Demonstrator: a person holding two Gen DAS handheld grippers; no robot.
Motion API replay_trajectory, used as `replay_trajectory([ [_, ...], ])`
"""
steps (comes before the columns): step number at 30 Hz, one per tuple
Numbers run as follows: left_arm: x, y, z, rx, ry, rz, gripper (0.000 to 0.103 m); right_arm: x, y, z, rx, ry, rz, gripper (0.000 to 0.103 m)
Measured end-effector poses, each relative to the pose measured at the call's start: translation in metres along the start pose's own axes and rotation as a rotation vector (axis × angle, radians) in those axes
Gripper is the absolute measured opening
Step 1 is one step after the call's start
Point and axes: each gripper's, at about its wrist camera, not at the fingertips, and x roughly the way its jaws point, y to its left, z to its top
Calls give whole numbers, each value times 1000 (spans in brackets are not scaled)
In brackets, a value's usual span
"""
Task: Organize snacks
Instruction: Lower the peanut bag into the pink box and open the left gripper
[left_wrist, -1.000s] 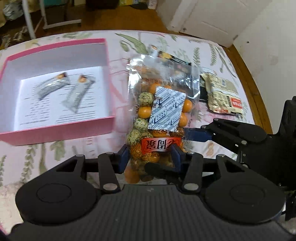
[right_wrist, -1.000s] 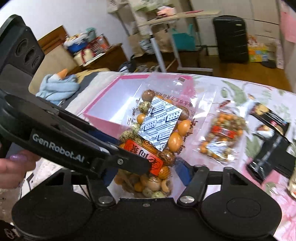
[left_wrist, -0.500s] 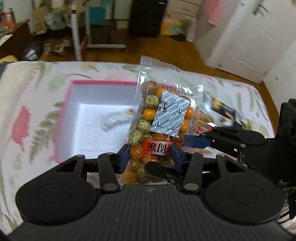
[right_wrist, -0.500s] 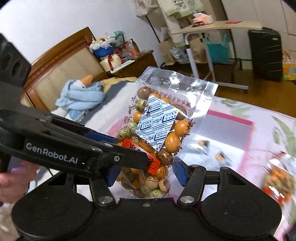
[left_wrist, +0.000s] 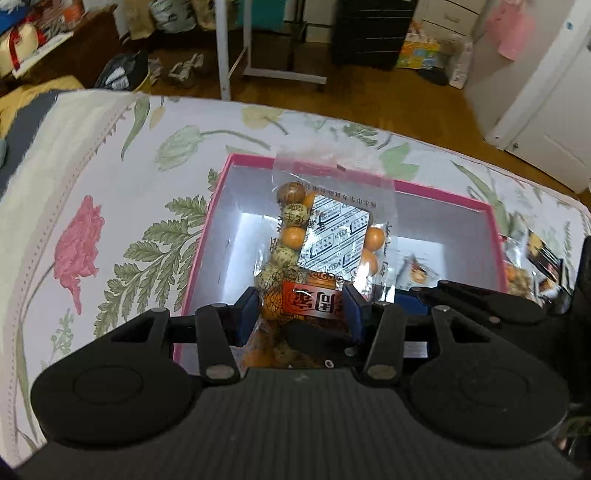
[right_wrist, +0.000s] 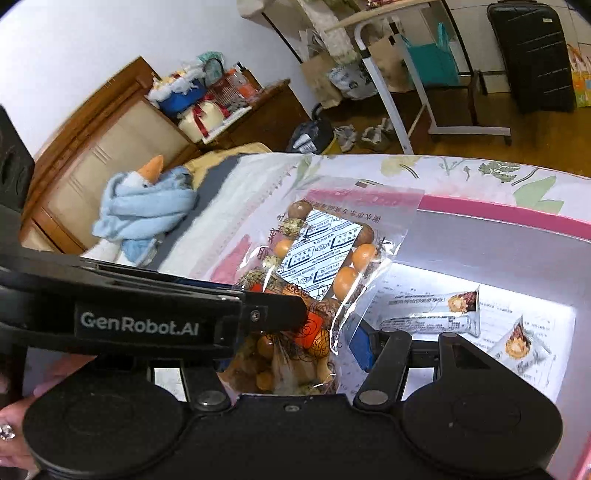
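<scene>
both grippers have carried the bag (left_wrist: 317, 240) over the pink box (left_wrist: 218, 206); left gripper (left_wrist: 301, 314) clamps it, right gripper (right_wrist: 295, 343) straddles it, grip unclear.

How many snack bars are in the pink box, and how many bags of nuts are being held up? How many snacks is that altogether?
Silver snack bars lying in the pink box: 2
Clear bag of nuts clamped in the left gripper: 1
Total: 3 snacks
</scene>
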Motion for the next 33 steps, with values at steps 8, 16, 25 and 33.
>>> replay_trajectory([
  [8, 41, 12, 3, -40, 103, 53, 47, 43, -14, 6, 26, 162, 3, 66],
  [16, 37, -4, -12, 29, 25, 146, 48, 48, -1, -3, -80, 235, -77, 72],
  [25, -9, -12, -41, 39, -62, 64, 49, -52, -9, -19, -97, 70, -89, 75],
  [33, -65, -59, -72, 172, -113, -21, 49, -160, -26, -56, -116, -94, -180, 75],
])
